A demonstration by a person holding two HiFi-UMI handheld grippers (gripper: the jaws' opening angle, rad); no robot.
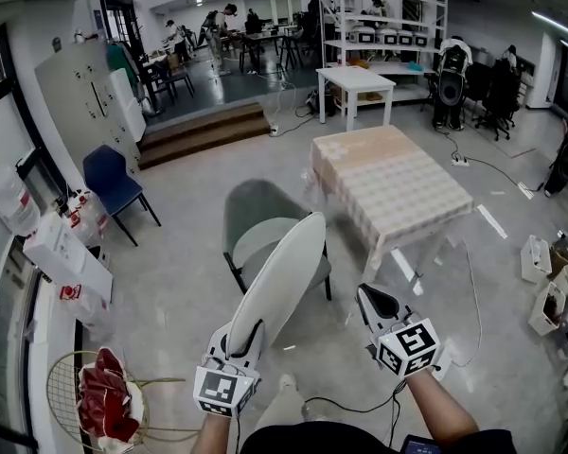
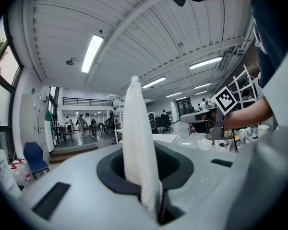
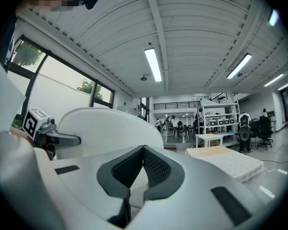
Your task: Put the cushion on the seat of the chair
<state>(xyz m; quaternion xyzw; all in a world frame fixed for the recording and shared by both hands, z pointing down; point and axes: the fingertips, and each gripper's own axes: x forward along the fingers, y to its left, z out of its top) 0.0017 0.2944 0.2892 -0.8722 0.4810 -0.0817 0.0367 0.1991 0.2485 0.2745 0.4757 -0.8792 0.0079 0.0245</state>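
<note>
The grey chair stands just ahead with its seat bare. The white cushion stands on edge in front of it, its lower rim pinched by the left gripper. Best to carry it over the seat, tip it flat, then release. The right gripper, jaws together and empty, could steady it.

Open floor around the chair, table close beside it.
</note>
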